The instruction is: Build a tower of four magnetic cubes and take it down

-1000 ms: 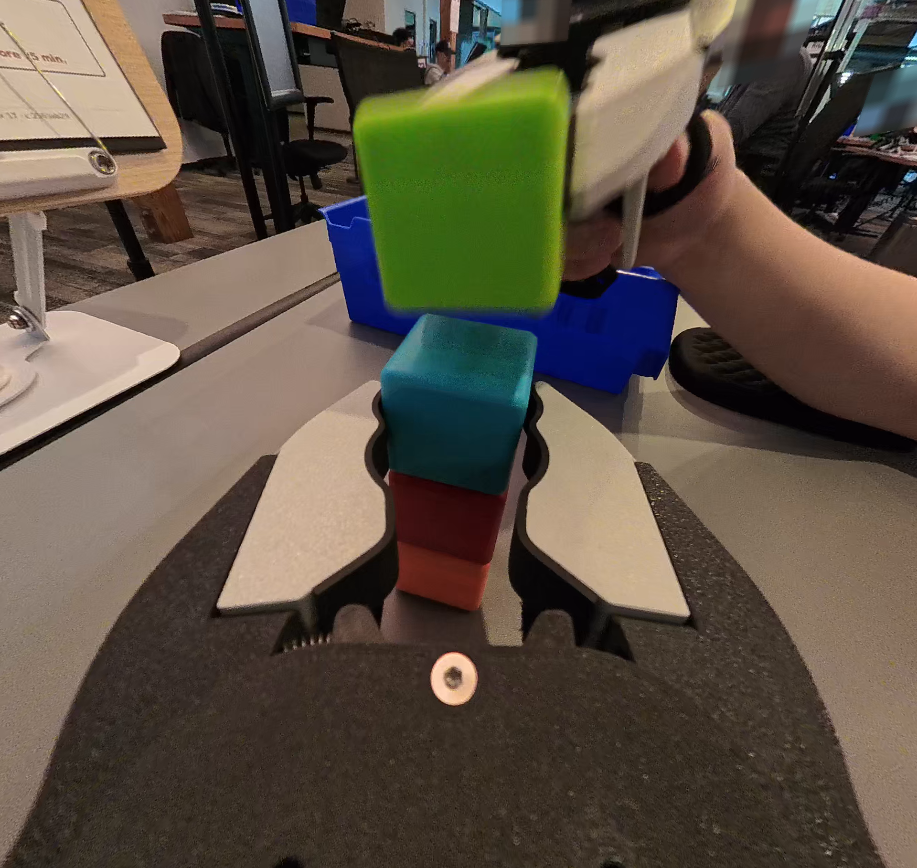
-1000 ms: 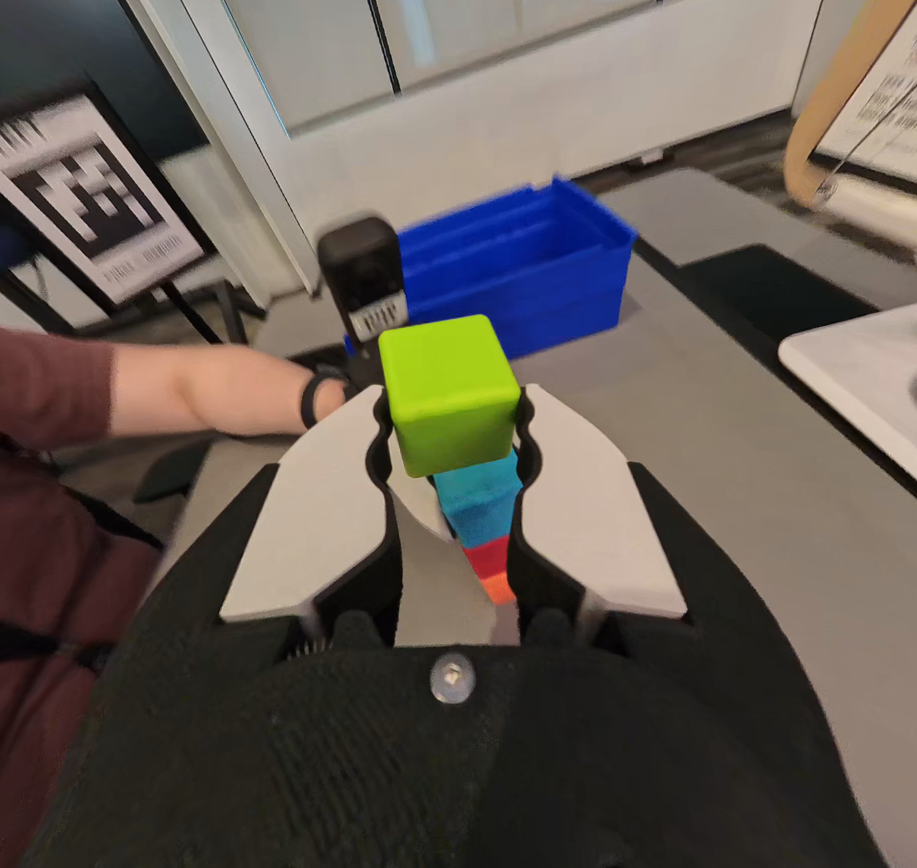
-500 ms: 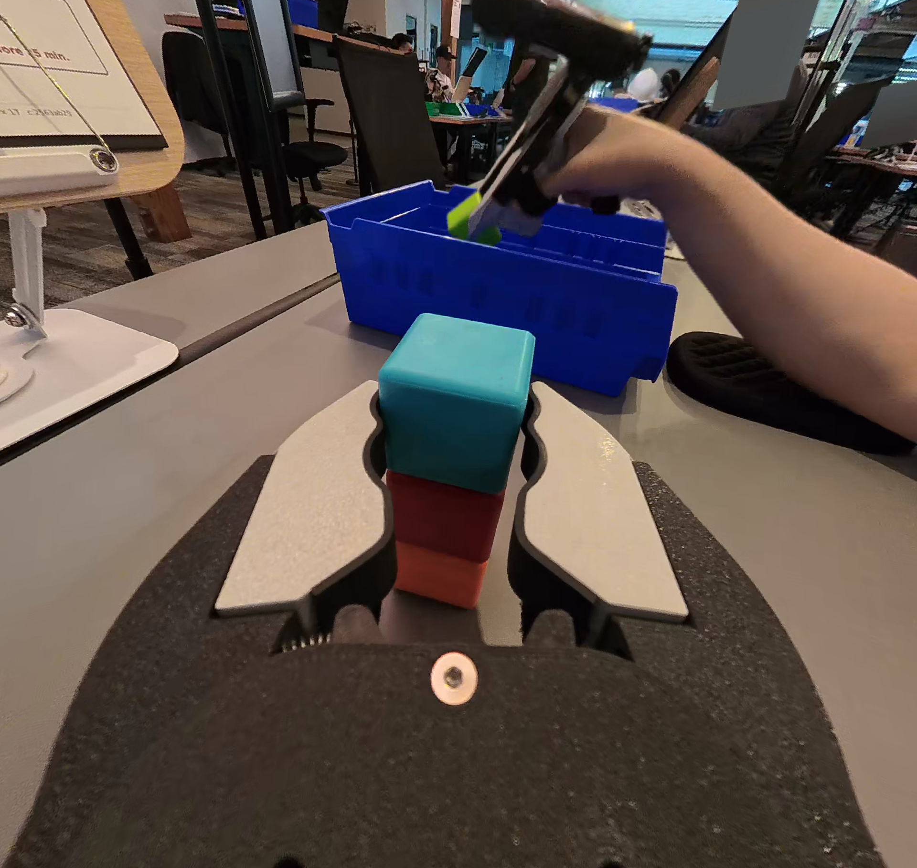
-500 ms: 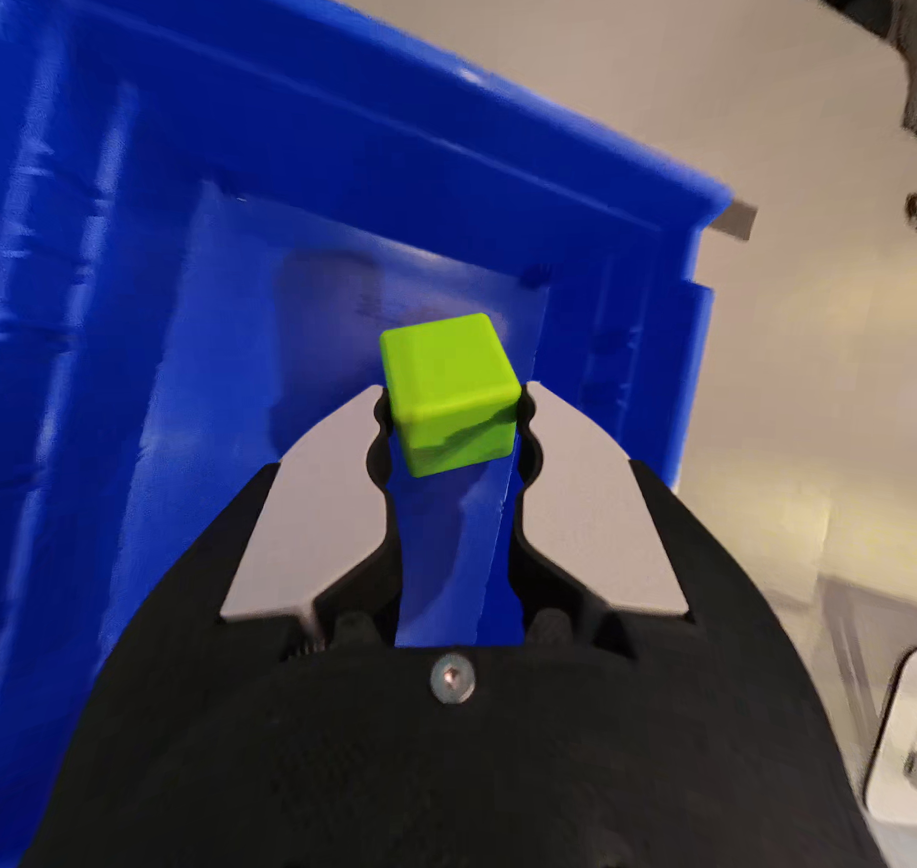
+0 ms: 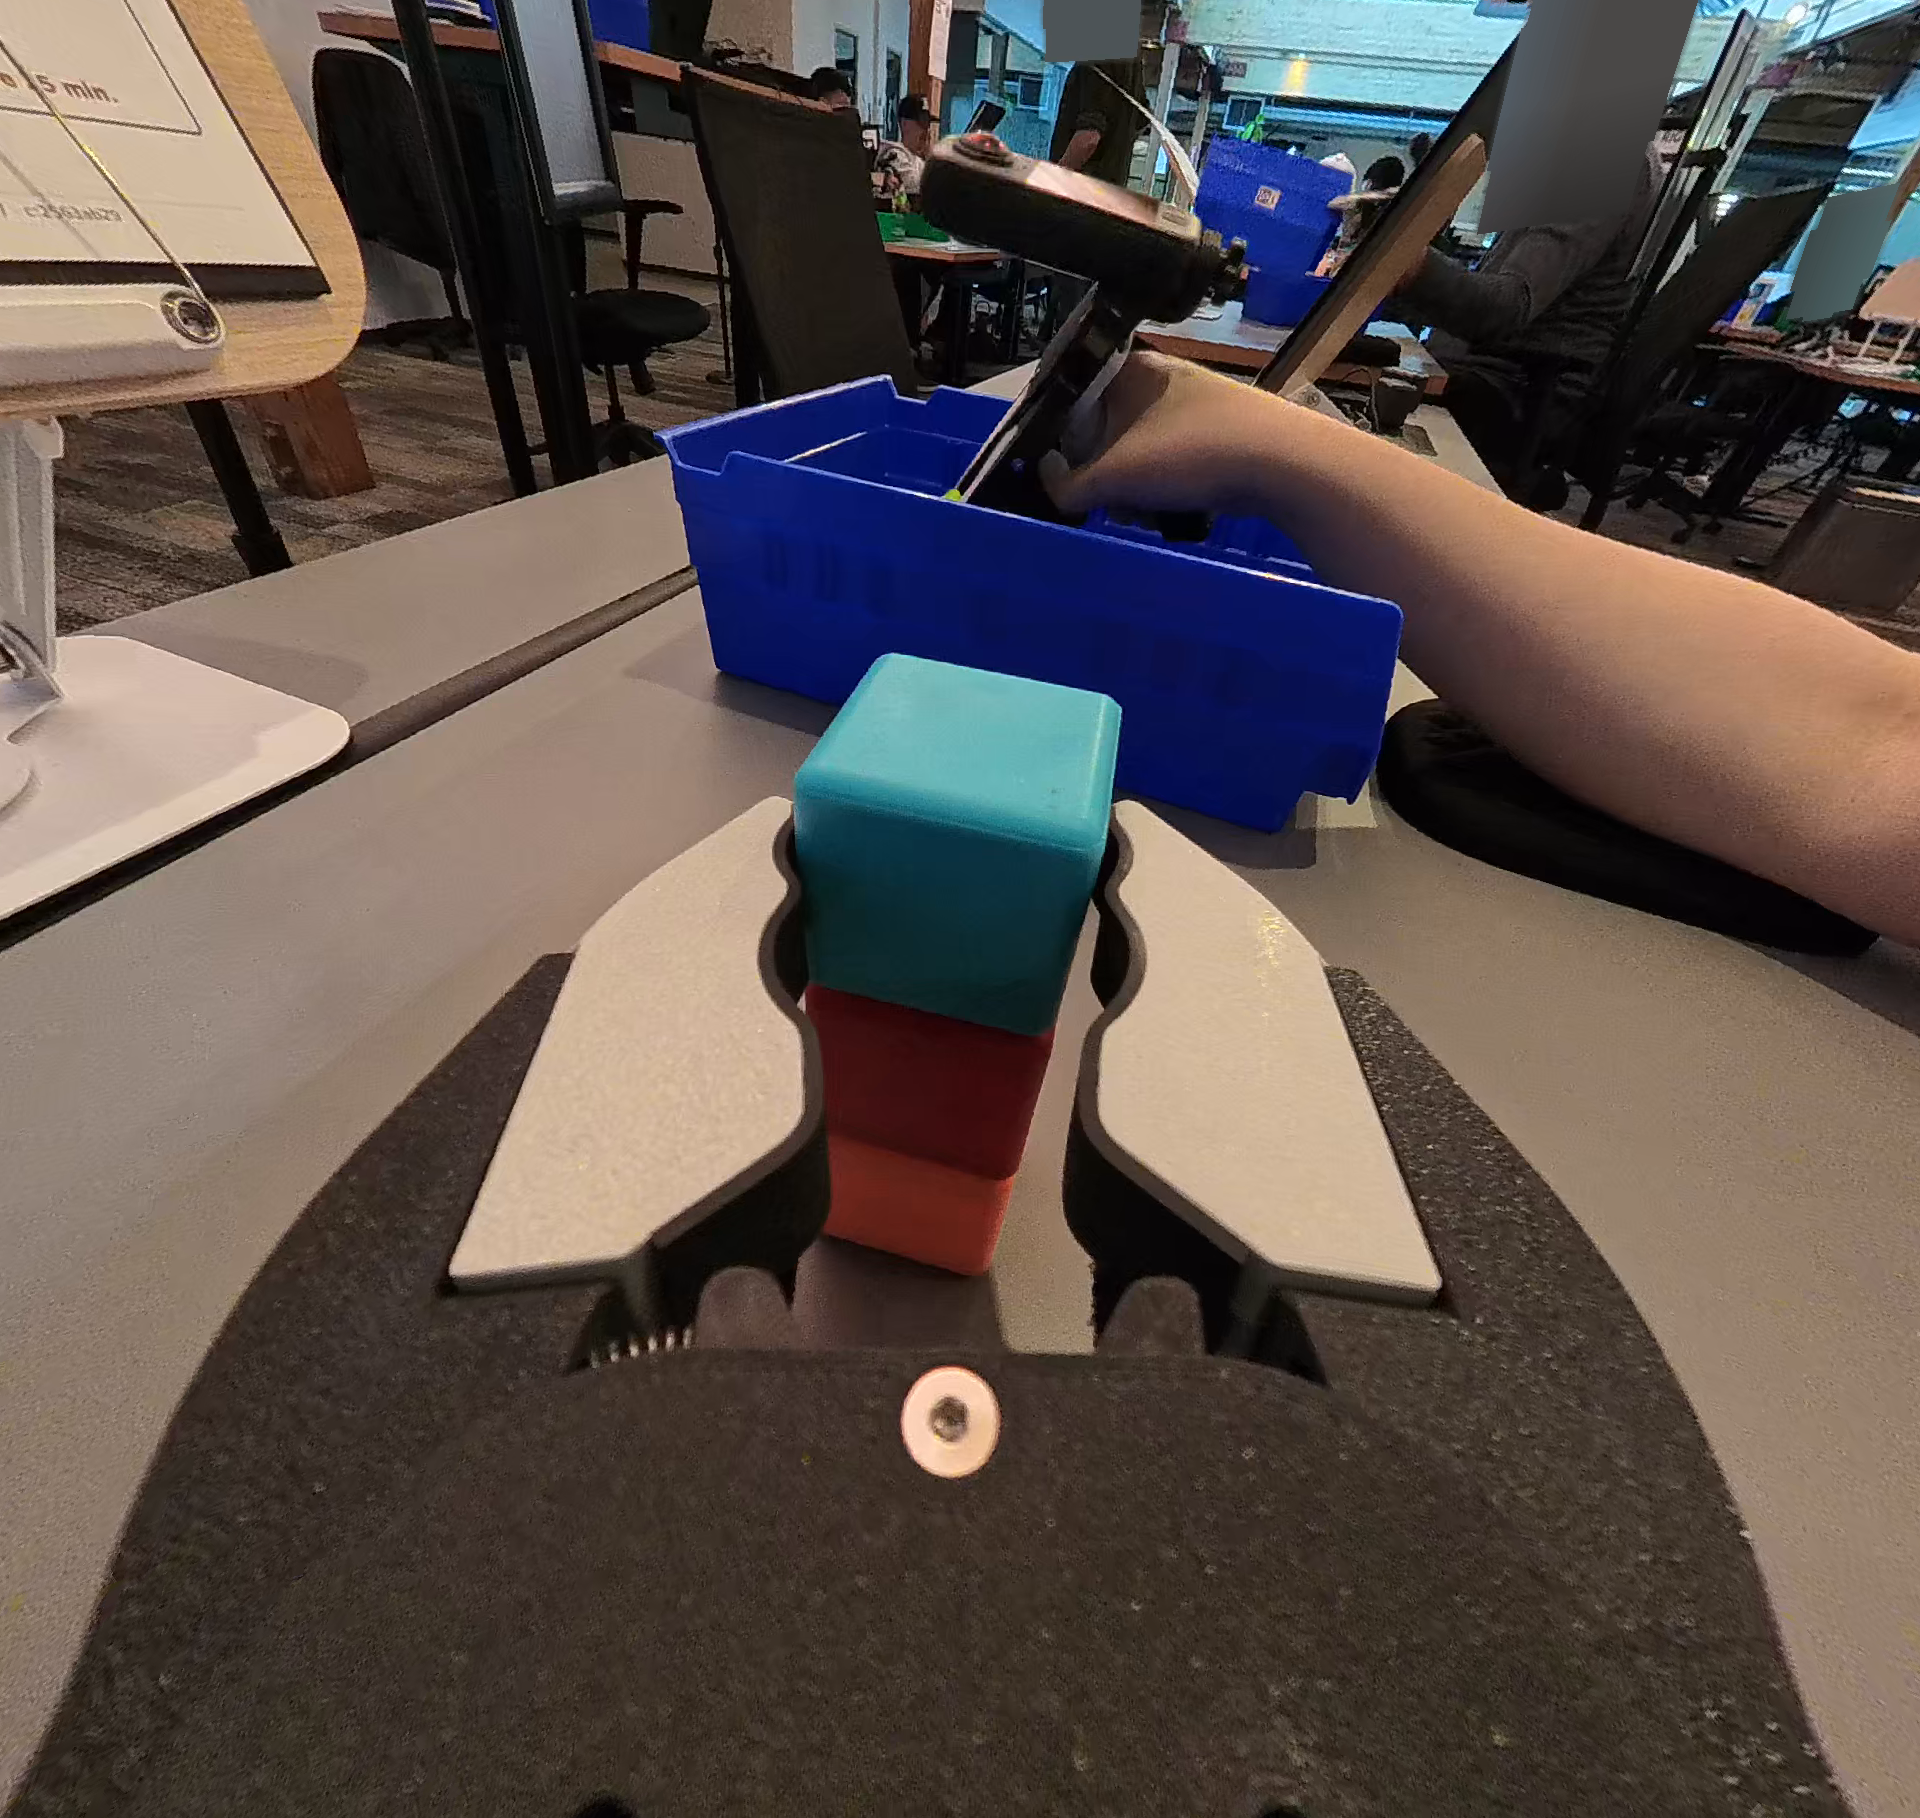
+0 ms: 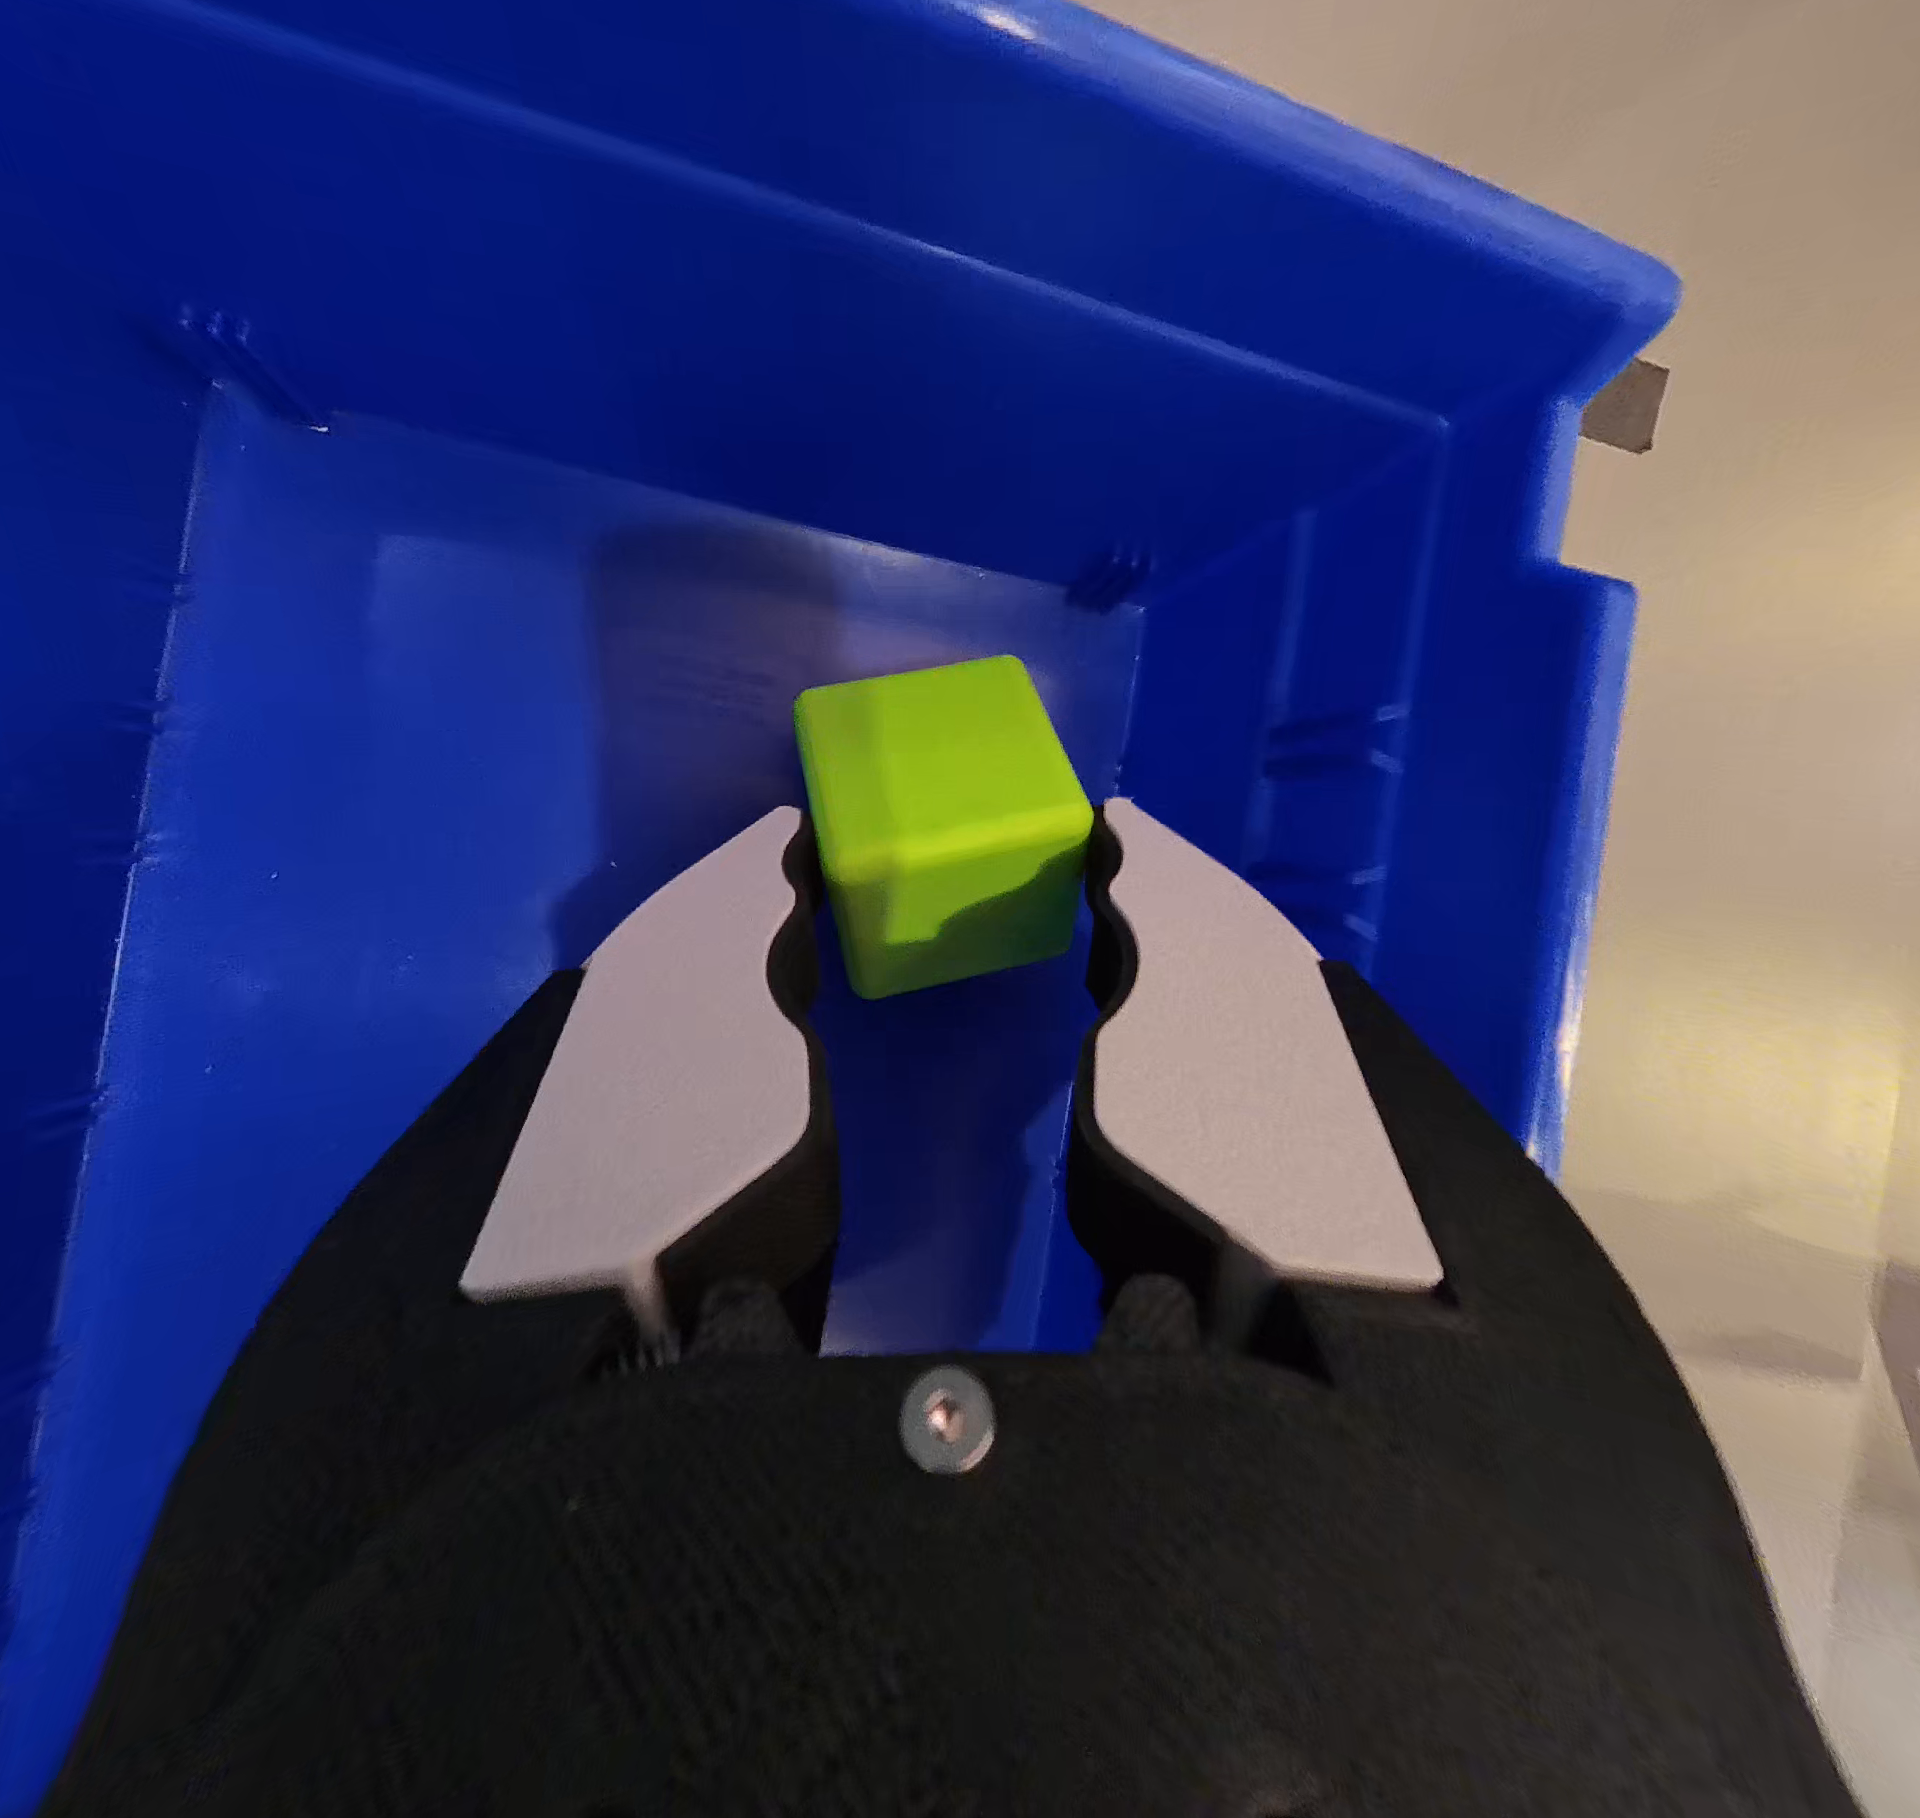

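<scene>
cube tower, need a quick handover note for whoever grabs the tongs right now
Left tongs: shut on the teal cube, top of a three-cube stack on the grey table; dark red cube under it, orange cube at the bottom.
Right tongs: shut on the green cube, low inside the blue bin.
Done: green cube is off the tower.
Left: release green in the bin, then take off teal, dark red and orange.

A plain teal plastic cube (image 5: 951,833) tops a dark red cube (image 5: 925,1082) and an orange cube (image 5: 914,1212) on the flat grey table (image 5: 364,937); behind this stack, a solid blue plastic bin (image 5: 1039,615) holds a lime-green cube (image 6: 940,823) between pale grey, black-edged fingers (image 6: 665,1062).
</scene>
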### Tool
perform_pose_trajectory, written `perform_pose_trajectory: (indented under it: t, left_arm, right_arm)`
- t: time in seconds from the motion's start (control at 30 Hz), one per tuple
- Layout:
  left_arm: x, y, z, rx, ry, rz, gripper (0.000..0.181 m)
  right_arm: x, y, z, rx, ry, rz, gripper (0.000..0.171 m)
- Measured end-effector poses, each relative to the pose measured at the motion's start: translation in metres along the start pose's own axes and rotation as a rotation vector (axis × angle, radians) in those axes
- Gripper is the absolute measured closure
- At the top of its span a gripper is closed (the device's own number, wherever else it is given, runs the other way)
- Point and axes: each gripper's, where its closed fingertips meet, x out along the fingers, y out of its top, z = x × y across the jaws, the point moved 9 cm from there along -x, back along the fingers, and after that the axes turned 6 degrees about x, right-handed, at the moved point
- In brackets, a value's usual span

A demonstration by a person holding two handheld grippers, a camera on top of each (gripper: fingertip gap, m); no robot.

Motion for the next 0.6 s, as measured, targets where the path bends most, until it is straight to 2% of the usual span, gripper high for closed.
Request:
perform_pose_trajectory:
  t: [0.37, 0.5, 0.57, 0.6]
  left_arm:
    - [-0.002, -0.001, 0.0, -0.017, -0.008, 0.009, 0.129]
    - [-0.002, -0.002, 0.0, -0.023, -0.013, 0.005, 0.128]
    - [-0.001, -0.003, 0.001, -0.055, 0.002, 0.018, 0.104]
    - [-0.002, -0.003, 0.001, -0.072, 0.013, 0.027, 0.099]
  right_arm:
    - [-0.022, 0.004, 0.002, -0.033, 0.041, 0.04, 0.117]
    - [-0.051, 0.014, -0.003, -0.069, 0.081, 0.123, 0.116]
    - [-0.078, 0.022, -0.013, -0.099, 0.131, 0.224, 0.116]
    - [-0.093, 0.027, -0.022, -0.125, 0.17, 0.288, 0.117]
